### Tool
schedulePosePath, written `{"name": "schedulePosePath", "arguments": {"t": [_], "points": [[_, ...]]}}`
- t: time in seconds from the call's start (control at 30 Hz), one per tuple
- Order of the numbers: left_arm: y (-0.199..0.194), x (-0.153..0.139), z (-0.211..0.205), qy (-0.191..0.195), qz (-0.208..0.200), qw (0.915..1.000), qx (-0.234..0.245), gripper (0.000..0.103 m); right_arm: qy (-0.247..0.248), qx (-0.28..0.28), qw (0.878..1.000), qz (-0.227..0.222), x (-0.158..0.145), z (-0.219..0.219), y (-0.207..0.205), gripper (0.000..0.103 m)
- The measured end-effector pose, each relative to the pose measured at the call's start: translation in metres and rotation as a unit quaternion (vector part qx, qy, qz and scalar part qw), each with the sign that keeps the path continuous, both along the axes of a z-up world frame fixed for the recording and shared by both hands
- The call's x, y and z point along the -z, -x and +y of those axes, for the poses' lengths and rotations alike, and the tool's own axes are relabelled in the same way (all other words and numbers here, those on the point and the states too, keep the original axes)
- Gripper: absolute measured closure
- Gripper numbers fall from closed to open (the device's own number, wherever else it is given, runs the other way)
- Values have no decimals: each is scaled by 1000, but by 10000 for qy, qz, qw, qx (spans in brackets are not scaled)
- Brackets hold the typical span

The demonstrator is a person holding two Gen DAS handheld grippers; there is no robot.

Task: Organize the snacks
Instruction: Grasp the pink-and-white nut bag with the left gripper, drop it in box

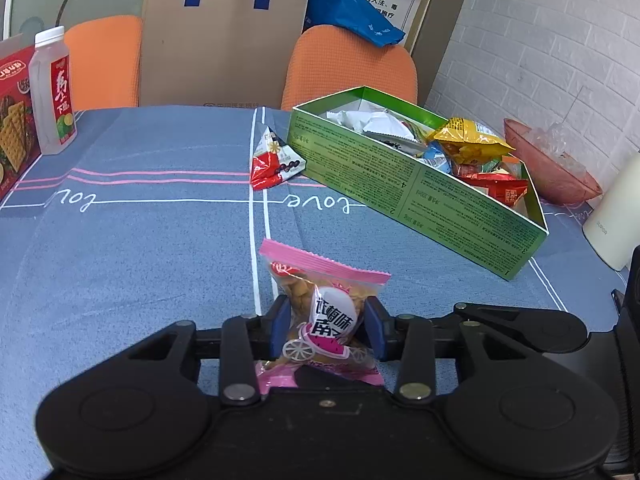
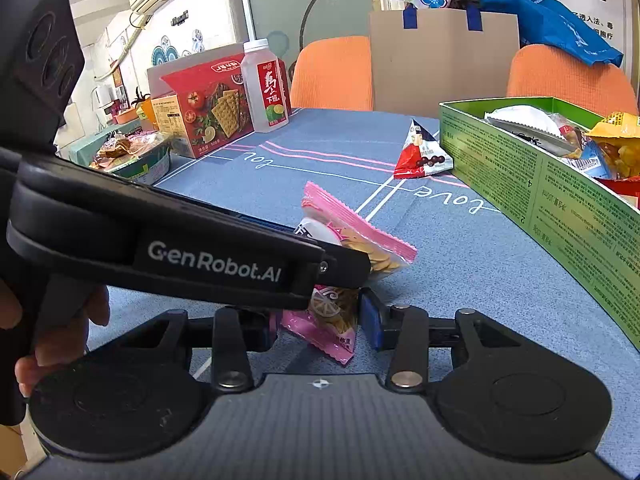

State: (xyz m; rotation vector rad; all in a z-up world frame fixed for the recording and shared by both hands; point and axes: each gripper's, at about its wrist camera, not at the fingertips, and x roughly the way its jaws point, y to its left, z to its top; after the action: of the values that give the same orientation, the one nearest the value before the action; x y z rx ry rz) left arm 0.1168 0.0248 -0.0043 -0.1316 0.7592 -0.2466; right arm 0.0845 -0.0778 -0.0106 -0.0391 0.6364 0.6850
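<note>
Your left gripper (image 1: 326,328) pinches the pink snack packet (image 1: 320,312) at lower centre. Your right gripper (image 2: 320,322) straddles the same packet's lower end; contact unclear. Green box (image 1: 400,184) sits upper right.

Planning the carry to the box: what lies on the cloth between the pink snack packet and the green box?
Nothing: in the left wrist view, only bare blue tablecloth separates the pink snack packet from the green box. The red-and-white packet sits off to the side.
</note>
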Motion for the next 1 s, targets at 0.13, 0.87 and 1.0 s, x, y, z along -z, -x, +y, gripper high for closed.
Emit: {"name": "schedulePosePath", "arguments": {"t": [0.13, 0.87, 1.0], "points": [[-3, 7, 2, -58, 101, 9999, -108, 0, 37, 2, 10000, -1, 2, 1, -1, 28], [-97, -83, -62, 482, -949, 9934, 417, 0, -366, 980, 9819, -1579, -69, -68, -64, 40], [-125, -81, -78, 482, -1036, 9920, 537, 0, -377, 1188, 9790, -1616, -70, -84, -92, 41]]}}
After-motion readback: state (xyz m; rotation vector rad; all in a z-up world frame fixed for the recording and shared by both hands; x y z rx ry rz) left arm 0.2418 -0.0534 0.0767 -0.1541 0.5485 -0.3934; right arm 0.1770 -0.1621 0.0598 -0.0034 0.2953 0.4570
